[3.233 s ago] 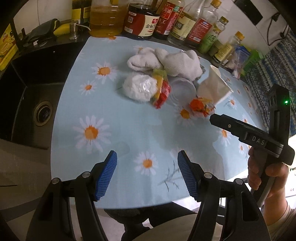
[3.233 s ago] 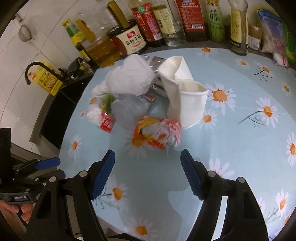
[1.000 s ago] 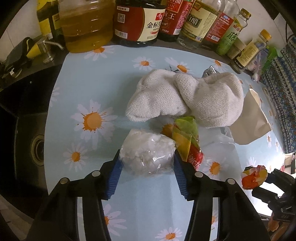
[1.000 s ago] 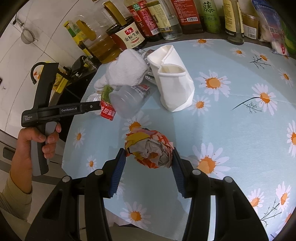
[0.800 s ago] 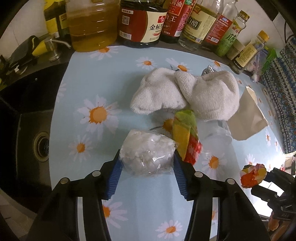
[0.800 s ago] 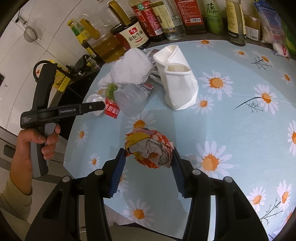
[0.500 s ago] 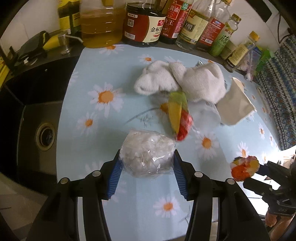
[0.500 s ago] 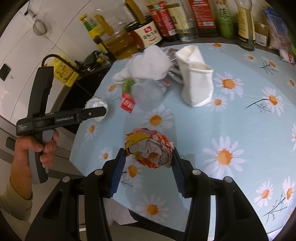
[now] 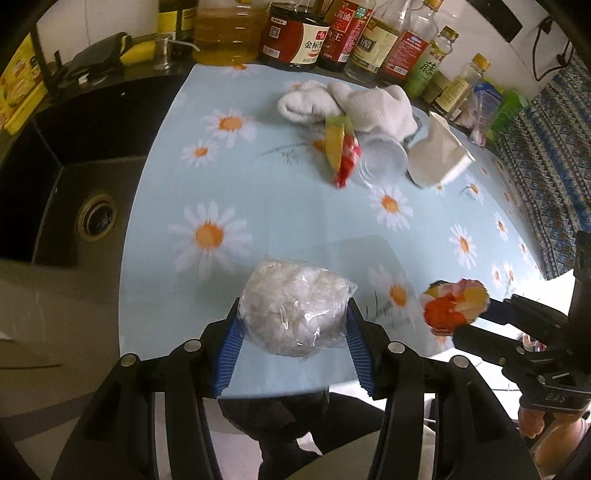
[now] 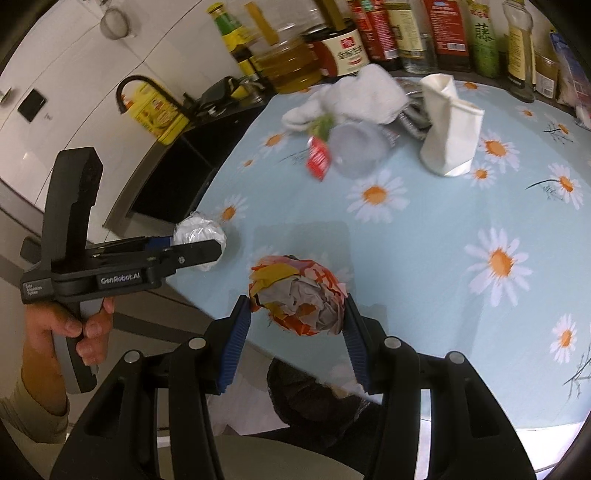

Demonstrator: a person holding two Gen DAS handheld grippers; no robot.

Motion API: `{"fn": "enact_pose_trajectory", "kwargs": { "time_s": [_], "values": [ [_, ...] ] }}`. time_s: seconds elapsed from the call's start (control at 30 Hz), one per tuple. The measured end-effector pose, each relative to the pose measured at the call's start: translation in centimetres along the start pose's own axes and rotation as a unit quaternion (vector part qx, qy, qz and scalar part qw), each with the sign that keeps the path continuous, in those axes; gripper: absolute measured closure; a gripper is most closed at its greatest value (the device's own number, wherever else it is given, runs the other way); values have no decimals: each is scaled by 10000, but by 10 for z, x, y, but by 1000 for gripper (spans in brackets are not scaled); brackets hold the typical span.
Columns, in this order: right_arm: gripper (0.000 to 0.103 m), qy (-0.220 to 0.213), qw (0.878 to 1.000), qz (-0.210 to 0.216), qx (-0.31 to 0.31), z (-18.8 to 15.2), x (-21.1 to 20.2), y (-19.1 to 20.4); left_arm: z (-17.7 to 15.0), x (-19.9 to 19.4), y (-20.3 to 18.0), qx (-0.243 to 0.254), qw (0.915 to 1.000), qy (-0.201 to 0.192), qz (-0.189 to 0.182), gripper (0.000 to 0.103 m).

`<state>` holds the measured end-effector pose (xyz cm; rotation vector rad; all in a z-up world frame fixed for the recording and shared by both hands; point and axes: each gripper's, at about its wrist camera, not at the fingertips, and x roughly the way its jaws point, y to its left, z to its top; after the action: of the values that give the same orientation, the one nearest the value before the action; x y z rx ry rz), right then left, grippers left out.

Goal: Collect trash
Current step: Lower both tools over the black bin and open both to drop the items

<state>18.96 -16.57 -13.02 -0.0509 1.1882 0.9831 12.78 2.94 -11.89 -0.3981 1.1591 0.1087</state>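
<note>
My left gripper (image 9: 293, 330) is shut on a clear plastic bag of crumpled white paper (image 9: 295, 308), held above the table's front edge; it also shows in the right wrist view (image 10: 199, 240). My right gripper (image 10: 297, 314) is shut on a crumpled orange and yellow wrapper ball (image 10: 297, 295), seen in the left wrist view (image 9: 456, 304) too. On the daisy tablecloth (image 9: 295, 206) lie a red-yellow snack wrapper (image 9: 341, 151), a clear plastic cup (image 9: 380, 164) on its side, a white paper bag (image 9: 437, 157) and a white cloth (image 9: 351, 101).
A black sink (image 9: 70, 177) lies left of the table. Several sauce and oil bottles (image 9: 332, 33) line the back edge. A dark bag opening (image 10: 317, 391) shows below the table's front edge. A patterned blue cloth (image 9: 554, 147) is at the right.
Both grippers have pulled back from the pile toward the table's front edge, each carrying its held trash. The remaining pile now sits farther away.
</note>
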Motion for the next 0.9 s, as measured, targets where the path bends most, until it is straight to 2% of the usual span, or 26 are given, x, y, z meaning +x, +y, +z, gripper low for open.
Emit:
{"fn": "enact_pose_trajectory", "kwargs": {
  "time_s": [0.33,0.53,0.9],
  "values": [
    [53,306,9992,83,-254,-41,10,33,-60,-14,3,-112,9997,129,-148,53],
    [53,581,9978,99,-303,-65,25,46,-92,-13,6,-139,9991,338,-211,53],
    [53,1083,9940,-21,-124,-97,60,43,-137,25,26,-336,9944,973,-241,53]
  ]
}}
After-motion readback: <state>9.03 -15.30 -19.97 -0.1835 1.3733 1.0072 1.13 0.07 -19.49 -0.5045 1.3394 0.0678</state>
